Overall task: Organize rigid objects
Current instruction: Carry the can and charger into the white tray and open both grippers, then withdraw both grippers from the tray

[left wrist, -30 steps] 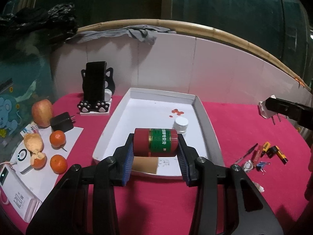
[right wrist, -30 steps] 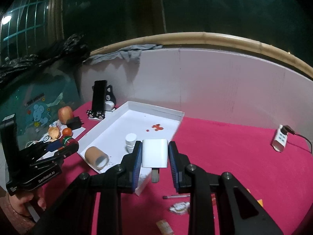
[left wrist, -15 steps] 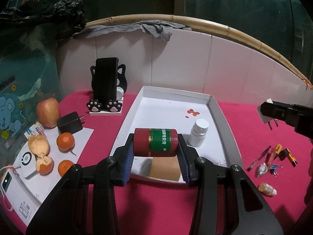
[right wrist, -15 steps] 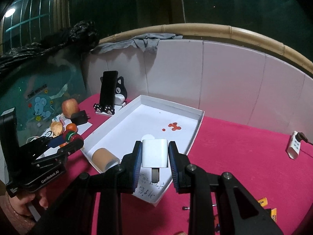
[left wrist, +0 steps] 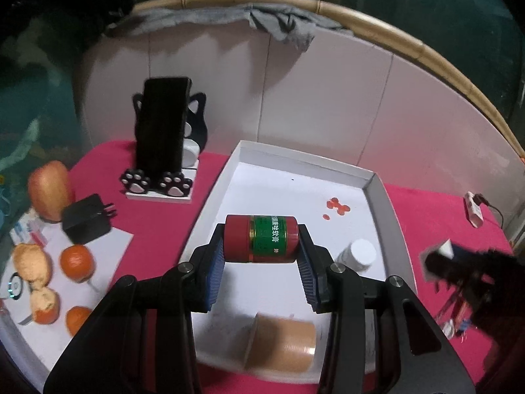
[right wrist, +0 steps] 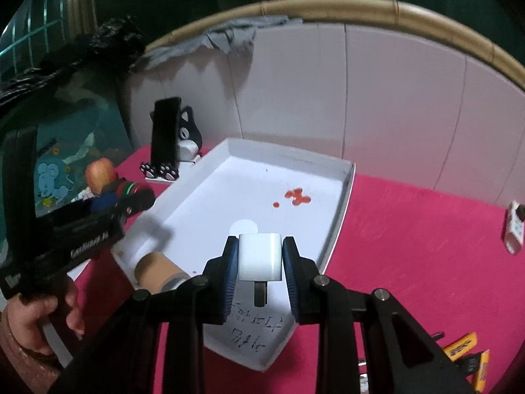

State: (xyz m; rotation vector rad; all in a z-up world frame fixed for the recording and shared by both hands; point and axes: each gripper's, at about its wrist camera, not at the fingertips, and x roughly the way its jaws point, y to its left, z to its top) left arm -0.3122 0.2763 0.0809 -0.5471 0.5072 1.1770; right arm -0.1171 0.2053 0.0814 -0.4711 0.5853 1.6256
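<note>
Desk (left wrist: 154,226) under its pink cloth is carrying the white tray (left wrist: 377,193), and I am working the placing step: both tools are hanging over that tray with loads to set down. Inside it a brown roll (left wrist: 280,344) is lying at the near end, a small white bottle (left wrist: 357,254) is leaning by the right wall, and some red spots are showing farther back.

My left tool (left wrist: 261,262) is closed on a red jar (left wrist: 261,243) with a green label, gripping it sideways by its two ends above the tray floor. My right tool (right wrist: 259,262) is closed on a white plug (right wrist: 260,256), prongs pointing down, just over the near end where some handwriting is showing.

Next, I judge, I am needing to lower each load onto bare floor and then open. The jar is wanting a spot clear of the roll and the bottle, and it may roll if I am laying it on its side.

Compared with a second ago, both tools are sitting farther over the tray: the roll, then ahead of the left tool, is now lying beneath it, and the bottle is now off to its right.
</note>
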